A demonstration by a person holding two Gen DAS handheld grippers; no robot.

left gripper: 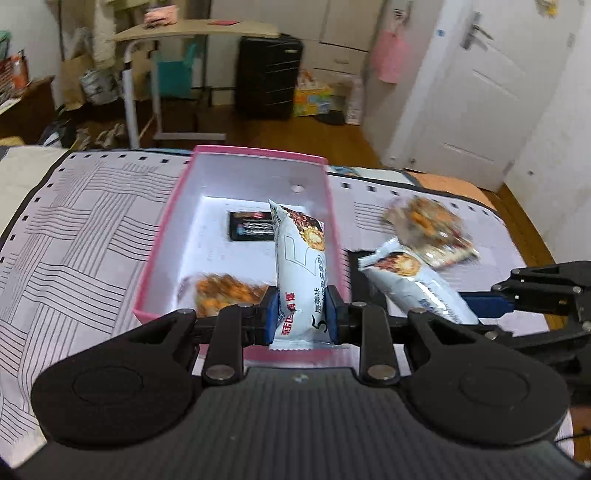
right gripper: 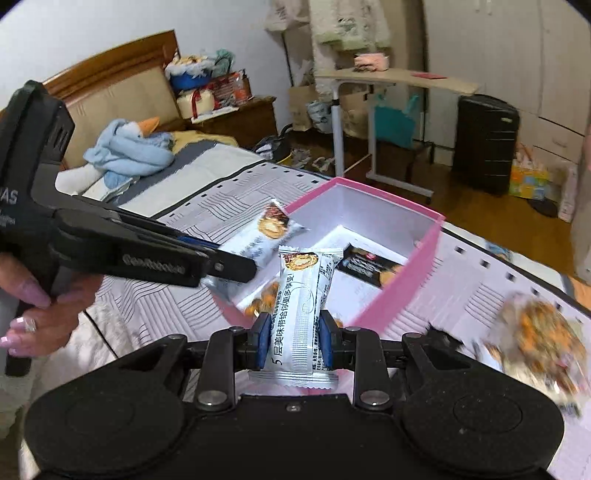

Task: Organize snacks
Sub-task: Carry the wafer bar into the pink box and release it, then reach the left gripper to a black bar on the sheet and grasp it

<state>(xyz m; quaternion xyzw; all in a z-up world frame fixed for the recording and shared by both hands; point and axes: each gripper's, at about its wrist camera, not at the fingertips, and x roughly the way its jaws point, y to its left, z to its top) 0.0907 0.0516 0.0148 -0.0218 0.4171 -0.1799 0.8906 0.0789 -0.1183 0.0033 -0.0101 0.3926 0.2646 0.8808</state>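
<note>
A white snack bar (left gripper: 299, 266) stands upright between the blue pads of my left gripper (left gripper: 301, 314), which is shut on it over the near edge of the pink box (left gripper: 258, 153). In the box lie a black packet (left gripper: 251, 230) and an orange snack bag (left gripper: 225, 291). My right gripper (right gripper: 291, 339) is shut on a second white snack bar (right gripper: 303, 295), near the box's (right gripper: 406, 273) near corner. That second bar (left gripper: 417, 284) and the right gripper (left gripper: 476, 301) show at the right of the left wrist view. A clear bag of orange snacks (left gripper: 432, 232) lies on the bed right of the box.
The box sits on a bed with a line-patterned sheet (left gripper: 81, 229). A person's hand (right gripper: 26, 306) holds the left gripper (right gripper: 236, 267). A blue plush toy (right gripper: 129, 147) lies by the headboard. Beyond the bed stand a rolling table (left gripper: 199, 29), a black suitcase (left gripper: 267, 75) and a white door (left gripper: 476, 85).
</note>
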